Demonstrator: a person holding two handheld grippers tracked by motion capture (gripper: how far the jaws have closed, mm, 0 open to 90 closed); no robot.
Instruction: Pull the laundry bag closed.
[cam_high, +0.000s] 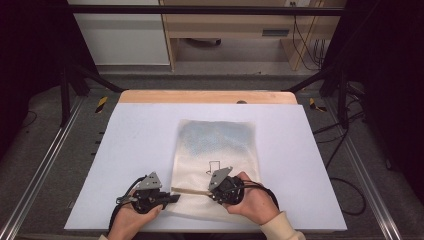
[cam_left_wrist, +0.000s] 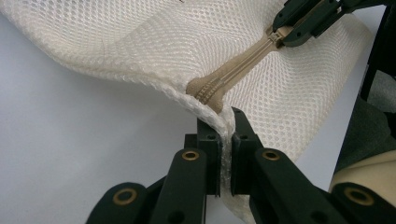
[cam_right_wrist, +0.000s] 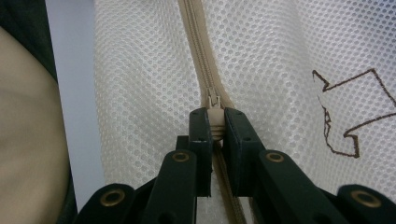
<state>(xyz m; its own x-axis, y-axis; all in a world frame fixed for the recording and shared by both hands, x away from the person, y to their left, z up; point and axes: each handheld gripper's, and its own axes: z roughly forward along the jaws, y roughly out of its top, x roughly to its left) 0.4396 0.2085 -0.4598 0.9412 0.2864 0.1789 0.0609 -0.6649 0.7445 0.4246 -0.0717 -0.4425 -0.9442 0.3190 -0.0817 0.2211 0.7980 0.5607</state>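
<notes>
A white mesh bag (cam_high: 217, 150) lies flat on the pale table (cam_high: 135, 140), with a beige zipper (cam_high: 190, 190) running along its near end. My left gripper (cam_high: 172, 198) is shut on the bag's corner edge (cam_left_wrist: 225, 122) at the zipper's end. The beige zipper (cam_left_wrist: 243, 70) stretches away from it toward the other gripper (cam_left_wrist: 285, 35). My right gripper (cam_high: 212, 191) is shut on the zipper pull (cam_right_wrist: 214, 112), with the zipper (cam_right_wrist: 198, 42) running straight ahead. A brown arrow outline (cam_right_wrist: 350, 112) is printed on the mesh.
The person's hands (cam_high: 250, 202) come in from the bottom. A cream sleeve (cam_right_wrist: 28, 140) shows beside the bag. The table's wooden far edge (cam_high: 207, 96) and black frame posts (cam_high: 65, 90) stand beyond. Cables lie on the floor at the right (cam_high: 340, 145).
</notes>
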